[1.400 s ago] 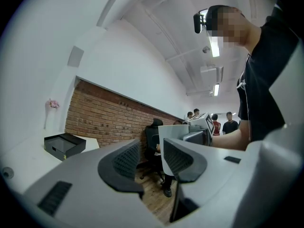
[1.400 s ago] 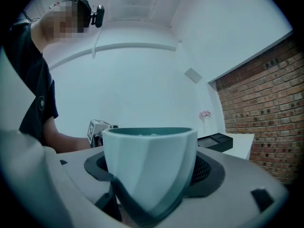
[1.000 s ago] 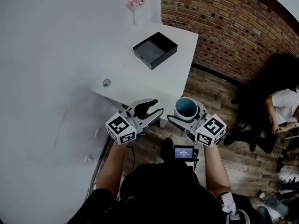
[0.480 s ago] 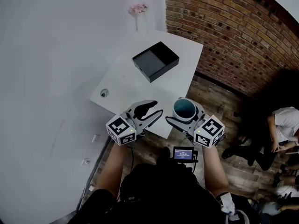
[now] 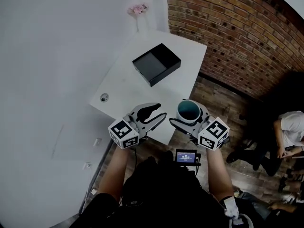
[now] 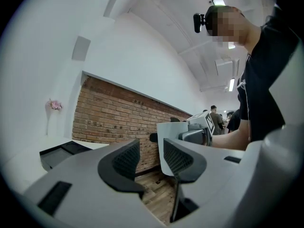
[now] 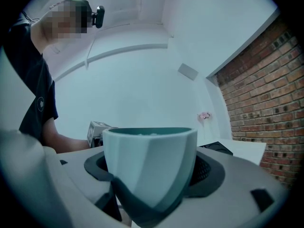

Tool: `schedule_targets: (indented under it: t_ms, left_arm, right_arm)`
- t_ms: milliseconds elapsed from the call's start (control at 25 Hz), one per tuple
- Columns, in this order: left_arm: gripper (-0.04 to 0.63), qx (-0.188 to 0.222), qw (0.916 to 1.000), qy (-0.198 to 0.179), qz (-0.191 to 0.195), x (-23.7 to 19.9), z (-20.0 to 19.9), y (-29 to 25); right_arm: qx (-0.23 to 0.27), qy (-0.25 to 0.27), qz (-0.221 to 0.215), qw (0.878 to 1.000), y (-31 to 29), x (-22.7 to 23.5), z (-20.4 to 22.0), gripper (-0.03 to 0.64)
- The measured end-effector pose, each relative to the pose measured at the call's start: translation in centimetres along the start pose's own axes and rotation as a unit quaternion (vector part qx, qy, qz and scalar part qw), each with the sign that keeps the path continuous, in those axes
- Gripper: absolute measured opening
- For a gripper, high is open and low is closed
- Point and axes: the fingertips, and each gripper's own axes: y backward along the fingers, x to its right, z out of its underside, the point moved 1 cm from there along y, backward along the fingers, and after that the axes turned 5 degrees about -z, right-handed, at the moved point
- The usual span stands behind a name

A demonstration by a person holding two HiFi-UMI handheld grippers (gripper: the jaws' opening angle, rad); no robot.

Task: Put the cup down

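Observation:
A teal cup (image 5: 189, 111) stands upright between the jaws of my right gripper (image 5: 186, 113), which is shut on it and holds it in the air just off the near right edge of the white table (image 5: 137, 87). In the right gripper view the cup (image 7: 149, 158) fills the gap, and the dark pads (image 7: 206, 167) press its sides. My left gripper (image 5: 160, 109) hangs beside it at the table's near edge, open and holding nothing. In the left gripper view its jaws (image 6: 151, 152) stand apart, and the cup (image 6: 168, 132) shows beyond them.
A black open tray (image 5: 156, 63) lies on the far half of the table, a small round object (image 5: 104, 97) near its left edge, and a vase of pink flowers (image 5: 138, 11) at the back. A brick wall (image 5: 237, 32) rises on the right. A person (image 5: 289, 127) sits on the wooden floor side.
Both grippers, with the cup still held, have moved forward and now sit closer to the table's near edge. Neither gripper's jaws have changed.

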Motion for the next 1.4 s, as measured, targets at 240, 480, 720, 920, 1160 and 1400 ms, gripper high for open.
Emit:
schedule_targets:
  t_ms: [240,480,720,920,1160,1400]
  left_arm:
    - [0.163,-0.001,1.0000,0.004,-0.002,-0.6,0.1,0.5]
    - [0.163,-0.006,0.9998,0.013,0.011,-1.8,0.2,1.1]
    - [0.163,-0.006,0.9995,0.013,0.028,-2.6,0.4,1.4]
    - [0.163,-0.002,0.9992,0.015,0.036,-3.6,-0.2,1.6]
    - [0.163,-0.005,0.9990,0.016,0.041,-3.9,-0.2,1.3]
    - [0.163,-0.003,0.9992,0.020,0.035,-4.9,0.0,1.4]
  right_arm:
    - [-0.003,-0.003,-0.003,1.000,-0.8,0.0,0.2,0.394]
    - [-0.005,-0.011,0.007,1.000,-2.2,-0.1,0.3,0.394]
    - [-0.008,-0.009,0.017,1.000,-3.5,0.0,0.4,0.394]
    - [-0.008,-0.009,0.027,1.000,-4.3,0.3,0.0,0.394]
    - [-0.013,-0.011,0.026,1.000,-4.7,0.9,0.2,0.394]
    - [-0.011,-0.016,0.020,1.000,-5.6,2.6,0.1,0.394]
